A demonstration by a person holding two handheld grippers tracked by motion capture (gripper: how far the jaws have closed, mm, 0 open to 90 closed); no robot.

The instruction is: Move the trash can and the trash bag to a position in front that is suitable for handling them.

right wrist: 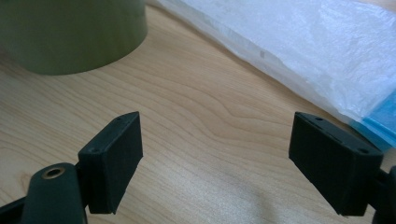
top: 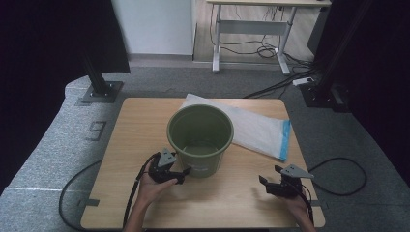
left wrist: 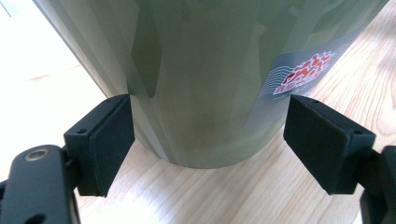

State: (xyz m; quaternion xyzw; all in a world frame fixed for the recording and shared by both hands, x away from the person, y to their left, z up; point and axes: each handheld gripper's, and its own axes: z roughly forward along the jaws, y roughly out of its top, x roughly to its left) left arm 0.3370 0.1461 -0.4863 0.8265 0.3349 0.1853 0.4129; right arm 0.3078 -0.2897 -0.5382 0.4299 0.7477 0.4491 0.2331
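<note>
Where bucket (left wrist: 201, 79) stands, left claw (left wrist: 208, 140) wide.

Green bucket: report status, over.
Left tongs open, jaws flanking the green bucket base. Right tongs open, over bare table. Bucket upright; white plastic bag flat behind it. Nothing in the way.

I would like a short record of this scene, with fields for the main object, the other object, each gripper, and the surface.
main object: green plastic bucket, upright, open top, sticker near its base
other object: flat white plastic bag with blue edge, lying behind the bucket
left gripper: open, jaws on both sides of the bucket base
right gripper: open, above bare wood, holding nothing
surface: light wooden table
</note>
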